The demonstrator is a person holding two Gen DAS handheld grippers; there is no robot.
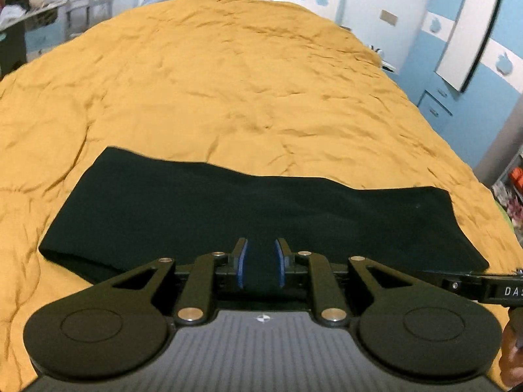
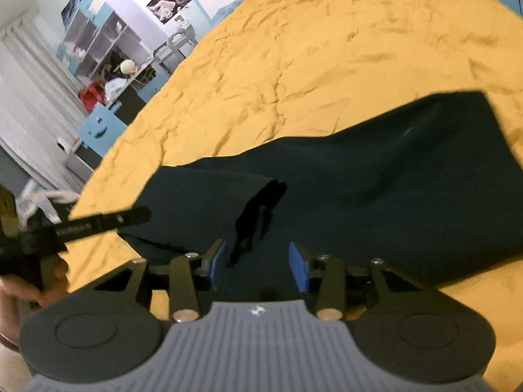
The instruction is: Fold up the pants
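A wide bed covered by a wrinkled mustard-yellow quilt [image 1: 228, 75] fills both views, with a bedroom of pale blue and white furniture blurred around its edges. Lying across the near part of the bed is the pair of black fabric pants [image 1: 255, 209], already folded into a long, flat band that runs side to side, with neat straight short ends and a slightly wavy far edge. In the right wrist view a small raised pucker of cloth [image 2: 258, 215] stands up from the pants near their left end (it reads as a darker ridge against the flat fabric).

The left gripper [image 1: 261, 263] hangs just above the near edge of the band, its blue-padded fingers a little apart with only bare cloth visible in the narrow gap, pinching nothing. The right gripper [image 2: 258, 266] hovers over the same garment with its blue pads set noticeably wider, also holding nothing; the pucker sits just beyond its tips. A person's hand [image 2: 36, 281] gripping the handle of the other tool shows at the left of the right wrist view.

The step in hand looks like letting go and resetting for the next fold. To do it well, the pucker probably wants smoothing flat first, then each gripper should take all layers at one short end, lift together, and carry that end evenly over to the other so the edges line up.
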